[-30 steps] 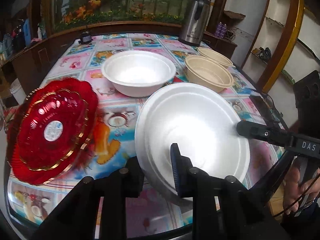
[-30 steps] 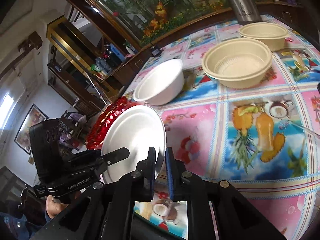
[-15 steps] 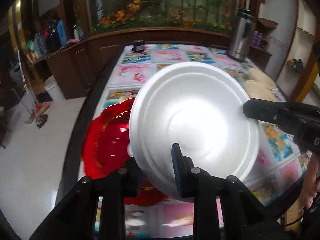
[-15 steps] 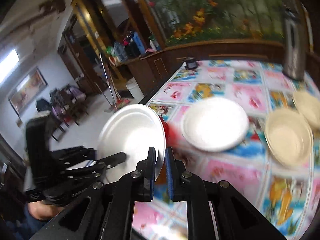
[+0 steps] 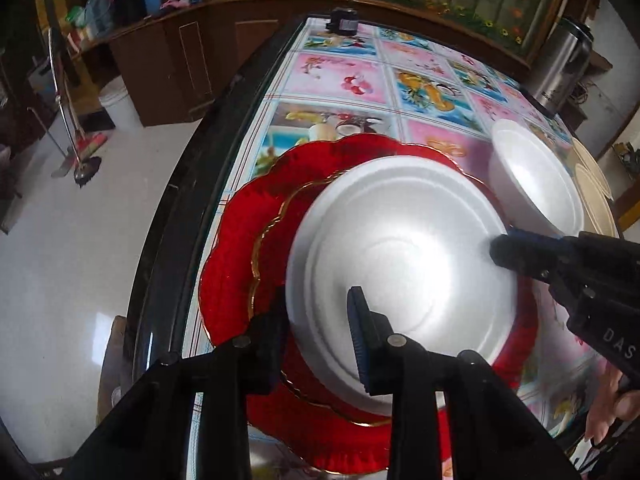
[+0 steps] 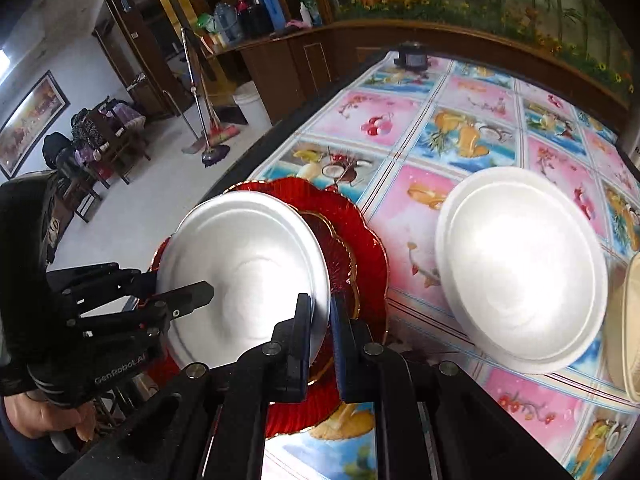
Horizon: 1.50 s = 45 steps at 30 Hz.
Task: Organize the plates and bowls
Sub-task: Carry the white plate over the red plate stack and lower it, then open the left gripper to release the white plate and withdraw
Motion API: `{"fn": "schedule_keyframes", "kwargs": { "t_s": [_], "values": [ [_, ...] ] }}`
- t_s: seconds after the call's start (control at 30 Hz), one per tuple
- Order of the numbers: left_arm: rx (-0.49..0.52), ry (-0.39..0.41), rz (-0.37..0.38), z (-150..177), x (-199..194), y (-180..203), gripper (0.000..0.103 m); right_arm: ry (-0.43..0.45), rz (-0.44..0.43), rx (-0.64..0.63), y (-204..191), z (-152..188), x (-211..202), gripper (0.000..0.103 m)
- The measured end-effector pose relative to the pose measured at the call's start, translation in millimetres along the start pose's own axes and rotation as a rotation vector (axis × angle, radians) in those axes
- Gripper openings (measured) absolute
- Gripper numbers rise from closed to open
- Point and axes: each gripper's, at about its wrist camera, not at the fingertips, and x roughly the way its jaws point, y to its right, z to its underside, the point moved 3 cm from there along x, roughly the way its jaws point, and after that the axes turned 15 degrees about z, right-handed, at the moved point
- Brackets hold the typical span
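A white foam plate (image 5: 404, 248) (image 6: 248, 272) is held over the red scalloped plate (image 5: 248, 248) (image 6: 352, 232), which lies on the table near its left edge. My left gripper (image 5: 320, 336) is shut on the white plate's near rim. My right gripper (image 6: 322, 320) is shut on the plate's opposite rim; it also shows in the left wrist view (image 5: 520, 252). A white foam bowl (image 5: 536, 172) (image 6: 520, 272) stands to the right of the red plate. Whether the white plate touches the red one cannot be told.
Beige bowls (image 5: 592, 176) (image 6: 624, 320) stand right of the white bowl. A steel thermos (image 5: 560, 64) stands at the far right. A small black object (image 5: 342, 24) sits at the table's far end. The table's left edge (image 5: 192, 184) drops to a tiled floor.
Both grippers have carried the white plate left and down, so it is now over the red plate. The views have tilted downward toward the table.
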Motion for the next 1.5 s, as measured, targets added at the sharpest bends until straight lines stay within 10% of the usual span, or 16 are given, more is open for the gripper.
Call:
{"fn": "schedule_keyframes", "kwargs": {
  "t_s": [0.43, 0.93, 1.5],
  "values": [
    [0.024, 0.011, -0.008, -2.2, -4.0, 8.9, 0.062, -0.010, -0.008, 0.012, 0.5, -0.4, 10.2, 0.012],
    [0.022, 0.072, 0.000, 4.3, -30.2, 18.8, 0.065, 0.046, -0.107, 0.111, 30.2, 3.6, -23.0, 0.014],
    [0.311, 0.116, 0.217, 70.1, -5.4, 176.8, 0.080, 0.179, -0.142, 0.410, 151.9, 87.0, -72.4, 0.029]
  ]
}}
